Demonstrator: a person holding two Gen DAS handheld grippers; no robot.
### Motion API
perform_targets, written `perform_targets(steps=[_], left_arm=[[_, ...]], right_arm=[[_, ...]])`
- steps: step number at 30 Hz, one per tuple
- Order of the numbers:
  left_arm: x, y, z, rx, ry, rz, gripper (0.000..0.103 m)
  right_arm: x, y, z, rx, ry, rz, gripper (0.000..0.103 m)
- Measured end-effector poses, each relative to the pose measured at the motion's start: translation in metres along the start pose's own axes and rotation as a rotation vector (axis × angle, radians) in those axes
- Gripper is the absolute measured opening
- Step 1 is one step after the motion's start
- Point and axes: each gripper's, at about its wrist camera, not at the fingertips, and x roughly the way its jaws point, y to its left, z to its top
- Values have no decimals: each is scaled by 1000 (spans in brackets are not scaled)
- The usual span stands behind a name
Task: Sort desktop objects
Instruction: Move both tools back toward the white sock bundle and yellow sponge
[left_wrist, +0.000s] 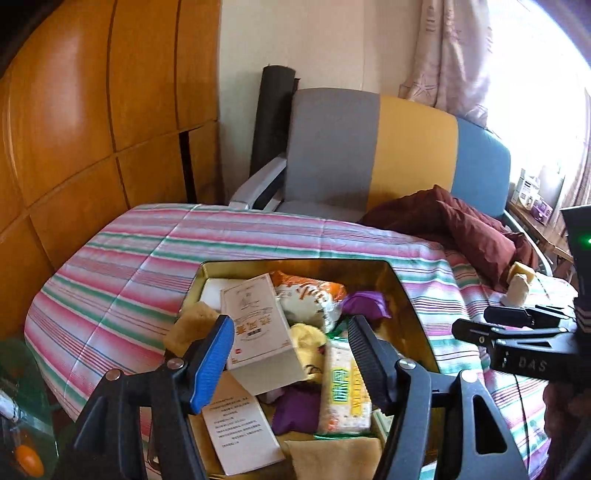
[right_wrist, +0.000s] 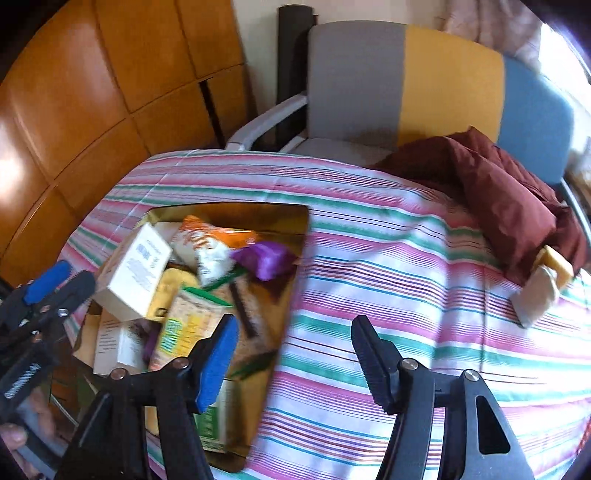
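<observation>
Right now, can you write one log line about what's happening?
left gripper: jaws open, empty, over gold rectangular tin box | right gripper: jaws open, empty, over striped cloth | tin: full of packets

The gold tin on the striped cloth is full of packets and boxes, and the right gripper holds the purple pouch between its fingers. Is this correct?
Not quite. The right gripper holds nothing: the right wrist view shows its jaws open over the striped cloth. The purple pouch lies inside the gold tin, which is indeed full of packets and boxes.

Striped cloth (right_wrist: 388, 266) lies bare between the crammed gold tin (right_wrist: 295, 221) and maroon cushion (right_wrist: 509, 199).
</observation>
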Motion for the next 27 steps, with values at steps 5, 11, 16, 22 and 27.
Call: perform_targets(steps=[5, 11, 16, 22, 27], left_arm=[[-7, -17, 3, 40, -13, -18, 65], [-9, -43, 6, 92, -15, -61, 65], [-7, -71, 6, 149, -10, -105, 65], [2, -106, 4, 214, 15, -162, 65], [10, -133, 4, 255, 37, -204, 65]], right_arm=[[-9, -35, -1, 49, -1, -38, 68], [-22, -89, 1, 141, -10, -86, 68], [-30, -141, 2, 241, -26, -129, 68], [-40, -204, 1, 388, -56, -176, 68], [-45, -252, -1, 514, -86, -197, 70]])
